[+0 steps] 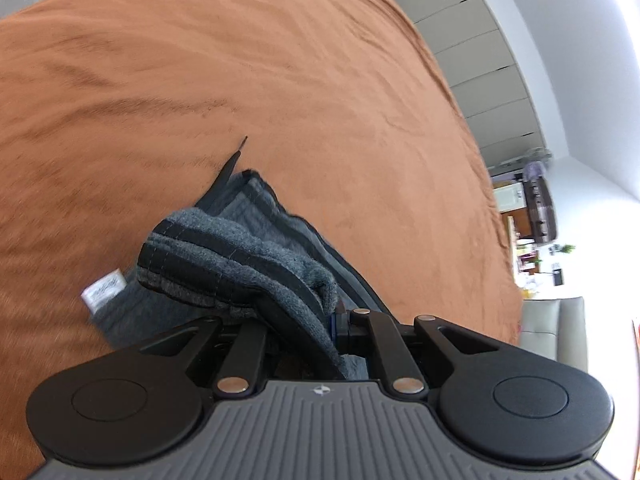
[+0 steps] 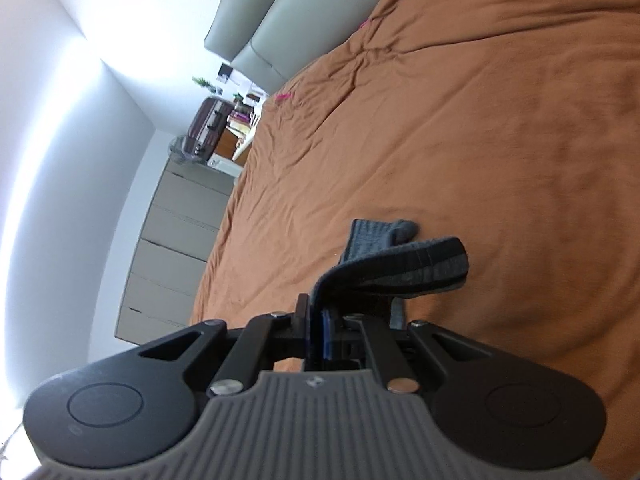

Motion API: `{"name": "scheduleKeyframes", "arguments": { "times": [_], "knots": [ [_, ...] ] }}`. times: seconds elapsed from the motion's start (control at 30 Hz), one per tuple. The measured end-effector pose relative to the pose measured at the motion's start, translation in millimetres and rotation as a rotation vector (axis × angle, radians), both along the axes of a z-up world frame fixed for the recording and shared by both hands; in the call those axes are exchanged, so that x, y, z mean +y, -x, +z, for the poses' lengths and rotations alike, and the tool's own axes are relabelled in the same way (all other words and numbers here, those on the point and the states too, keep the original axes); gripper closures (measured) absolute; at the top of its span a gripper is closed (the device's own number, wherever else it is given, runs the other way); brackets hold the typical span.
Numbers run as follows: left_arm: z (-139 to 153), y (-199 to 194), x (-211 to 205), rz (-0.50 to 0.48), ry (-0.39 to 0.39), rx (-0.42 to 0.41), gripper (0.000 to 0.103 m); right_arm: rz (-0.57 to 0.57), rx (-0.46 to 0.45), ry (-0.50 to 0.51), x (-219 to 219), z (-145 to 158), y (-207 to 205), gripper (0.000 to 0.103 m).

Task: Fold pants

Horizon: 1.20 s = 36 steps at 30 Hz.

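Pants, dark grey fleece with black stitched bands, are pinched in both tongs: the left gripper clamps a bunched waistband, the right gripper a flat edge drooping just past its tips. Beyond spreads the orange bedspread. Folding looks barely begun.

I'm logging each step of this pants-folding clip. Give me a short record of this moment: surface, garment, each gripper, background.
surface: orange bedspread
garment: dark grey pants, bunched, with a white label
left gripper: shut on the pants
right gripper: shut on the pants' banded edge
background: grey cabinets, grey headboard, white wall
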State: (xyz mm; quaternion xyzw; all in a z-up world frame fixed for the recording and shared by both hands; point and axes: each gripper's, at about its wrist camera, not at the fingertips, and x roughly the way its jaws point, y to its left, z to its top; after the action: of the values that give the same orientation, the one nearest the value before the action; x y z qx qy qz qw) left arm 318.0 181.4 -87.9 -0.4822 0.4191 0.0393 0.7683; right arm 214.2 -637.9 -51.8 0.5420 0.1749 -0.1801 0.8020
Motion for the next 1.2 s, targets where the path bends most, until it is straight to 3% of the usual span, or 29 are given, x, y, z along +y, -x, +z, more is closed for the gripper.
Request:
{"name": "scheduleKeyframes", "arguments": {
  "times": [0.37,0.73,0.9,0.97,1.0,1.03,1.13,1.2],
  "knots": [
    [-42,-69,8,0.034,0.047,0.083,0.092,0.006,0.037,-0.023,0,-16,-112,0.102],
    [-73,-109,8,0.063,0.027,0.171,0.087,0.028,0.219,0.013,11,-54,-203,0.102],
    [-80,-117,15,0.068,0.081,0.219,0.076,0.044,0.287,0.020,17,-68,-234,0.094],
    [-80,-115,22,0.112,0.172,0.212,0.065,0.085,0.273,0.025,18,-69,-243,0.083],
    [-80,-110,26,0.149,0.240,0.176,0.050,0.092,0.250,0.024,19,-67,-244,0.079],
    [-79,-104,31,0.187,0.292,0.141,0.044,0.092,0.215,0.022,18,-65,-242,0.072],
    [-73,-91,44,0.256,0.333,0.091,0.044,0.093,0.204,0.081,14,-55,-237,0.070],
    [-63,-85,48,0.242,0.297,0.064,0.044,0.109,0.216,0.136,11,-46,-233,0.070]
  ]
}}
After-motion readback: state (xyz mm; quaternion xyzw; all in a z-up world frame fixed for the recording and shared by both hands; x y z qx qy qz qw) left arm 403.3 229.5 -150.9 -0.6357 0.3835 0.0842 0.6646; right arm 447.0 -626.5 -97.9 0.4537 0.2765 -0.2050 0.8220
